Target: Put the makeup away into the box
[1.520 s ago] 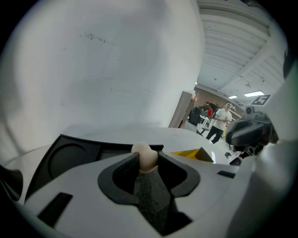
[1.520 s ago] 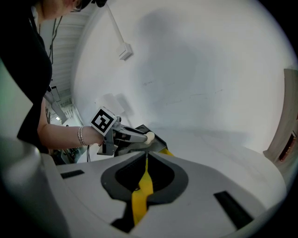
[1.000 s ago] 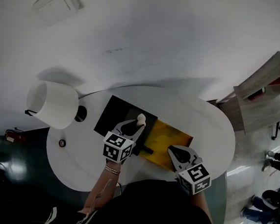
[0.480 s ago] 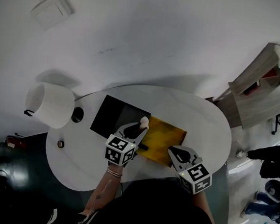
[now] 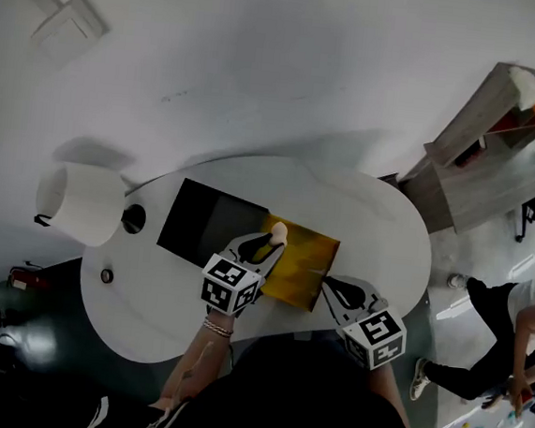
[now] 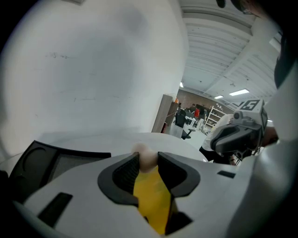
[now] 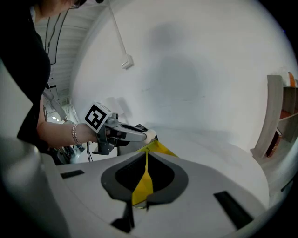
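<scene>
A pale beige makeup sponge (image 5: 278, 229) sits between the fingertips of my left gripper (image 5: 269, 241), which is shut on it above a yellow panel (image 5: 303, 259). In the left gripper view the sponge (image 6: 147, 160) shows at the jaw tips with the yellow panel (image 6: 151, 200) below. My right gripper (image 5: 331, 285) is shut on the panel's near edge; the thin yellow edge (image 7: 142, 186) runs between its closed jaws (image 7: 145, 169). A flat black box (image 5: 205, 226) lies directly left of the panel. The right gripper view also shows the left gripper (image 7: 135, 135) and sponge (image 7: 150, 135).
The white oval table (image 5: 380, 219) carries a white lamp shade (image 5: 80, 202) at its left end, a black round item (image 5: 133, 218) and a small dark item (image 5: 106, 276). A wooden shelf (image 5: 485, 154) stands at the right, and a person (image 5: 512, 317) is on the floor beyond.
Both grippers have moved left across the table, the left with the sponge, the right with the yellow panel. The panel looks narrower now and sits closer against the black box.
</scene>
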A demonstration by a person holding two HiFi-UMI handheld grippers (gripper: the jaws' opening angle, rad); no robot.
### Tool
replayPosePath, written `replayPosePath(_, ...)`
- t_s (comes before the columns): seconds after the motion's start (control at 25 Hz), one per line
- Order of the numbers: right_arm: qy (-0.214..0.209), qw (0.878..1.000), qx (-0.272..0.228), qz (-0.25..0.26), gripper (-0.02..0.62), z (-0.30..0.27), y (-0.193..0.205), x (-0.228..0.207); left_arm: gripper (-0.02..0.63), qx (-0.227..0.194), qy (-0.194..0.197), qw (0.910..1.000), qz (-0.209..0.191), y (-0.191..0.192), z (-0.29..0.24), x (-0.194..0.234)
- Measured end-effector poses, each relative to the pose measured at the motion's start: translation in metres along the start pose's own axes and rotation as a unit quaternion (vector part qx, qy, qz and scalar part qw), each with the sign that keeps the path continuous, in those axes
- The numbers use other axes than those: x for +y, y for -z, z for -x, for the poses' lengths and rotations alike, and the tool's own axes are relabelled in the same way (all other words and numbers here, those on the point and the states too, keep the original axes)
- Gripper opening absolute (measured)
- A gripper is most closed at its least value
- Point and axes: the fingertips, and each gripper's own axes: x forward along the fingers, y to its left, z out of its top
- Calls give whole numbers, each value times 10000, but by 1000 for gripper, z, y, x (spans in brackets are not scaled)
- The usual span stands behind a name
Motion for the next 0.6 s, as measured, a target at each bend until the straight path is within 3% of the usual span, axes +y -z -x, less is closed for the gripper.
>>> replayPosePath(0.6, 132, 9995, 114, -257, 29, 24, 21, -26, 137, 391, 397, 9984, -33, 19, -43, -35)
